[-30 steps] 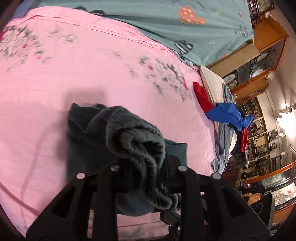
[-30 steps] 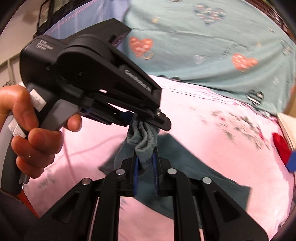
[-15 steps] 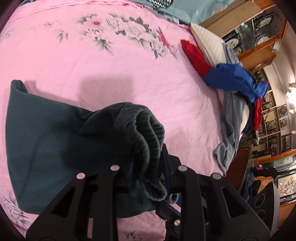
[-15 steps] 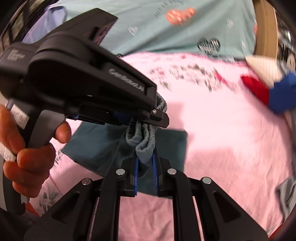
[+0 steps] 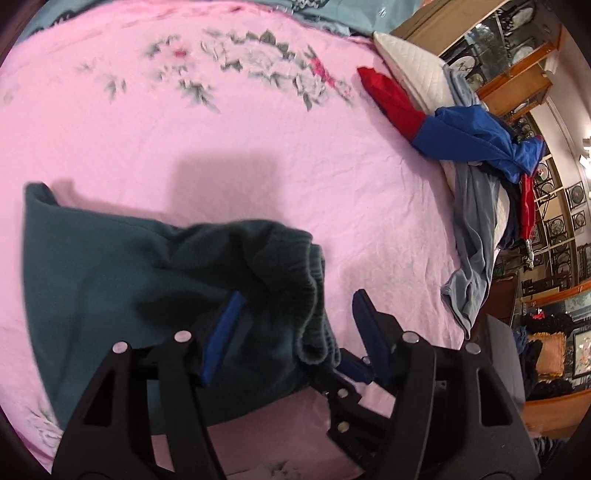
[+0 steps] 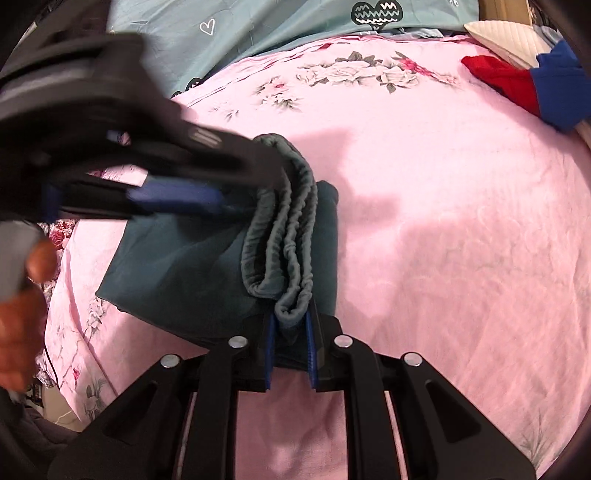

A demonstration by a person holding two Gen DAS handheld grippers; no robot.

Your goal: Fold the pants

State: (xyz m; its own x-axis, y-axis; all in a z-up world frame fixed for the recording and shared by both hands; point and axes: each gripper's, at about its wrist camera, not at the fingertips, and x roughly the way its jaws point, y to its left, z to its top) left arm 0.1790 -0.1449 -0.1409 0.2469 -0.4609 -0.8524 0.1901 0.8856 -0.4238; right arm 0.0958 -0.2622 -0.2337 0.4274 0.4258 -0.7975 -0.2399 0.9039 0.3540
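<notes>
Dark teal pants (image 5: 129,280) lie folded over on the pink bed sheet (image 5: 258,147), their ribbed waistband (image 5: 295,266) bunched on top at the right end. My left gripper (image 5: 297,299) is opening. Its blue pads (image 5: 221,328) stand wide on either side of the waistband and do not press it. In the right wrist view the pants (image 6: 177,273) lie at centre left. The stacked waistband (image 6: 291,221) runs down into my right gripper (image 6: 290,321), whose pads still pinch its lower end while the jaws begin opening. The left gripper (image 6: 251,181) reaches in from the left, blurred.
Red and blue garments (image 5: 443,122), a grey garment (image 5: 472,236) and a white pillow (image 5: 410,62) lie along the bed's right side. A teal heart-print blanket (image 6: 277,26) covers the far end. Wooden cabinets (image 5: 517,74) stand beyond. A person's hand (image 6: 22,295) holds the left gripper.
The left gripper's jaws have spread off the waistband they pinched. Both grippers came down toward the bed, and the waistband now lies on the folded pants.
</notes>
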